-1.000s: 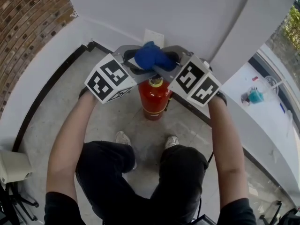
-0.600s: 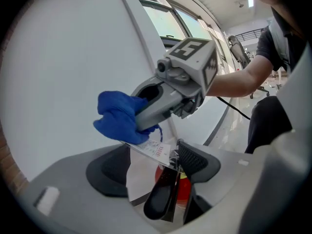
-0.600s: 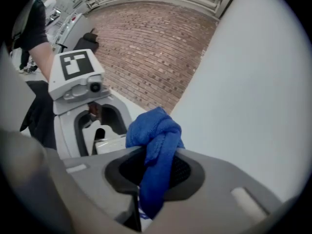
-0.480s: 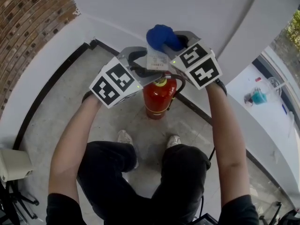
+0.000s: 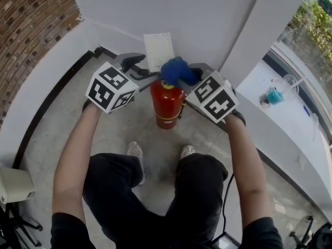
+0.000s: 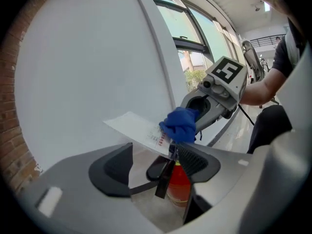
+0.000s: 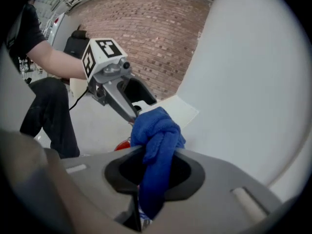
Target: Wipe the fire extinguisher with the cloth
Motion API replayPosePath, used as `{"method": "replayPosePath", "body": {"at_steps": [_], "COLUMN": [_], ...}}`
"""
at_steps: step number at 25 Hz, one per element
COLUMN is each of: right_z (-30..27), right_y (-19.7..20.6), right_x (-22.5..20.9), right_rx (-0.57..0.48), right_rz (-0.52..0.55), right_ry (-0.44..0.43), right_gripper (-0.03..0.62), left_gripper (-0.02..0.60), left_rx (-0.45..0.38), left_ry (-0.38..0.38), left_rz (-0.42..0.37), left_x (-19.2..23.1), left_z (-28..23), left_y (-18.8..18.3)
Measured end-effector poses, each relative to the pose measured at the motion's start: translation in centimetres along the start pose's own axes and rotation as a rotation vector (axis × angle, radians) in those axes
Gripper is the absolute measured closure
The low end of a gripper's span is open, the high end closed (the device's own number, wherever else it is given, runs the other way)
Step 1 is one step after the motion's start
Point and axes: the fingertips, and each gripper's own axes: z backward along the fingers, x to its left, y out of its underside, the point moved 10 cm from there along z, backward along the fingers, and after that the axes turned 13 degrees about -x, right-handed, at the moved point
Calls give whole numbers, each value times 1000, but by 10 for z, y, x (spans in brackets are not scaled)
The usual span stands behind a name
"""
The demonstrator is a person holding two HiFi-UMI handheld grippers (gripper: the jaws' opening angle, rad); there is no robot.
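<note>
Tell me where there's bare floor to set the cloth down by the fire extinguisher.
Most bare floor is on the left, between the white wall and the fire extinguisher. A narrower strip runs right of it, before the white ledge. Crowded: the extinguisher's top, where the left tool and the right tool holding the cloth meet, and by the shoes.

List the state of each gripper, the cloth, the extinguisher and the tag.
Left gripper: open, the handle between its jaws, not clamped.
Right gripper: shut on the cloth.
Cloth: bunched, by the extinguisher's top.
Extinguisher: upright on the floor.
Tag: raised above the extinguisher; what holds it up can't be told.
</note>
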Motion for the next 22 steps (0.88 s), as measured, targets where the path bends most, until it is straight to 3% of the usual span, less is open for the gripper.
{"method": "replayPosePath", "body": {"at_steps": [5, 8, 10, 16, 19, 22], "right_z": [-10, -12, -9, 1, 0, -3], "right_y": [-11, -15, -7, 23, 21, 18], "right_x": [20, 29, 28, 24, 27, 37], "right_rx": [20, 27, 39, 31, 31, 33], "right_rz": [34, 59, 21, -98, -77, -6], "right_ry": [-18, 11, 48, 149, 151, 127], "right_gripper": [517, 517, 517, 517, 517, 517], "left_gripper": [276, 281, 295, 293, 311, 322], "left_rx": [74, 75, 70, 42, 26, 60], "left_ry": [10, -22, -33, -5, 11, 31], "left_rz": [-93, -100, -119, -327, -377, -406], "left_x": [-22, -29, -32, -56, -63, -64], "left_z": [12, 16, 20, 32, 28, 12], "left_y": [8, 11, 8, -2, -9, -9]}}
